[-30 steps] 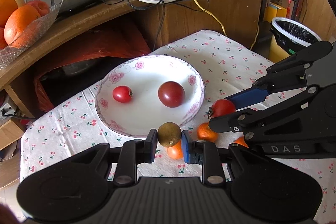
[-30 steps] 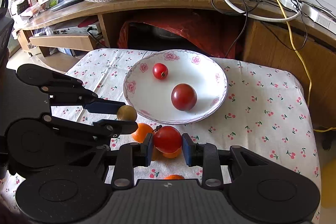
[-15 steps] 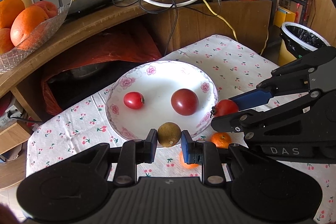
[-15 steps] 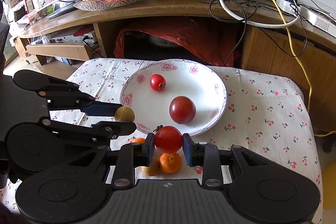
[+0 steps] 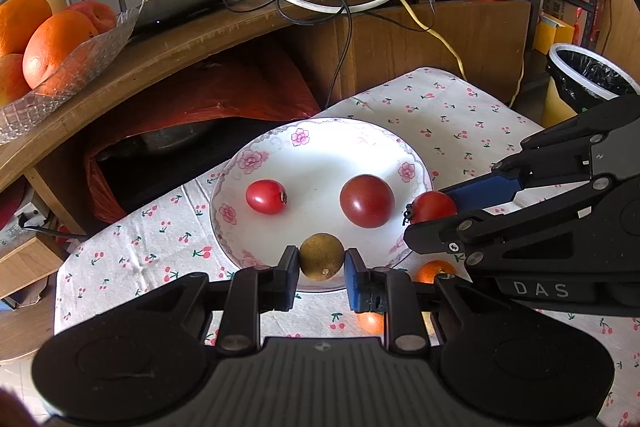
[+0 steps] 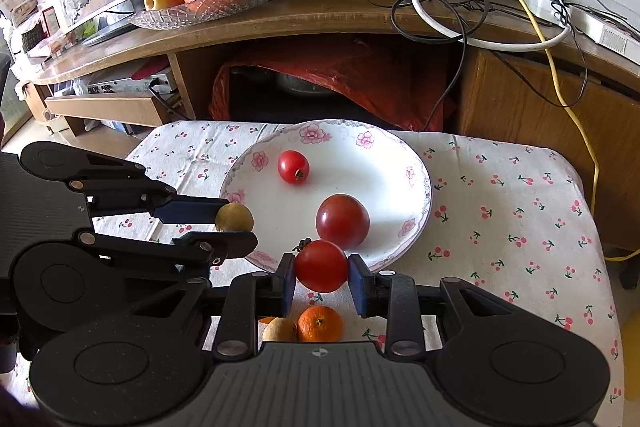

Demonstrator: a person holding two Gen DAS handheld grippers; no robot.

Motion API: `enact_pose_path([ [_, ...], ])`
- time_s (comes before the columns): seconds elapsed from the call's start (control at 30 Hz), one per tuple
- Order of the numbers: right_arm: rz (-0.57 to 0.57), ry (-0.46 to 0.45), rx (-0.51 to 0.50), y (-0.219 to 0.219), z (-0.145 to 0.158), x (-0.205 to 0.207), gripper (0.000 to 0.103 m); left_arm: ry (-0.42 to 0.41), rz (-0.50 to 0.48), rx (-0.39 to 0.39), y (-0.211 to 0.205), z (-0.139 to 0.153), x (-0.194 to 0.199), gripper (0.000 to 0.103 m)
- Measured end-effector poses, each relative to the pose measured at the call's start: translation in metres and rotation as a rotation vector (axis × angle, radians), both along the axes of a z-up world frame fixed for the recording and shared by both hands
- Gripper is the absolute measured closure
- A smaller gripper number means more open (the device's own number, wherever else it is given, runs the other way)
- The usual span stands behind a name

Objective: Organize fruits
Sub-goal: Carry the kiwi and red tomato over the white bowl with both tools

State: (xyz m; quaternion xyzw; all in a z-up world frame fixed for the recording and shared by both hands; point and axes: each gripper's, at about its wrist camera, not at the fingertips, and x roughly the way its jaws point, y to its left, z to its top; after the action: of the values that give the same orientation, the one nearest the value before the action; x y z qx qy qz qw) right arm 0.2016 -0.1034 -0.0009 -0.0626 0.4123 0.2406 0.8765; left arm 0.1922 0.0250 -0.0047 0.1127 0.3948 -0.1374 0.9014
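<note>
Left wrist view: my left claw point(image 5: 322, 265) is pinched tight on a brown fruit point(image 5: 322, 256), held over the near rim of the plate point(image 5: 276, 143), not set down yet. The plate sits toward the far-left part of the table point(image 5: 460, 115). In it already: a small tomato point(image 5: 266, 196) on the left, a dark tomato point(image 5: 367, 201) on the right, apart from each other. My right claw point(image 5: 434, 211) comes in from the right w/ a red tomato point(image 5: 432, 207) clamped, at the plate's right rim. Still on the cloth near the table's near edge: an orange point(image 5: 434, 271) and one more orange bit low down, mostly hidden by my claw.

Right wrist view: right claw point(image 6: 321, 273) is closed on the red tomato point(image 6: 321, 265), just at the plate's point(image 6: 416, 239) near rim, beside the dark tomato point(image 6: 343, 221). Left claw point(image 6: 236, 223) grips the brown fruit point(image 6: 234, 217) at the plate's left rim. Below my claw on the cloth: an orange point(image 6: 320, 323) touching a tan fruit point(image 6: 280, 331).

Progress, as I judge it: 2 in, 2 in hand about to go in, approx. 2–3 left on the table. Roughly halfway.
</note>
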Motion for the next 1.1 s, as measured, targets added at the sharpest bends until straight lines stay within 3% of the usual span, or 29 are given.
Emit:
enact_pose_path([
  [1.1,0.015,0.020,-0.006,0.005,-0.019,0.017,0.077,0.012,0.031,-0.006,0.002,-0.012,0.014,0.071],
])
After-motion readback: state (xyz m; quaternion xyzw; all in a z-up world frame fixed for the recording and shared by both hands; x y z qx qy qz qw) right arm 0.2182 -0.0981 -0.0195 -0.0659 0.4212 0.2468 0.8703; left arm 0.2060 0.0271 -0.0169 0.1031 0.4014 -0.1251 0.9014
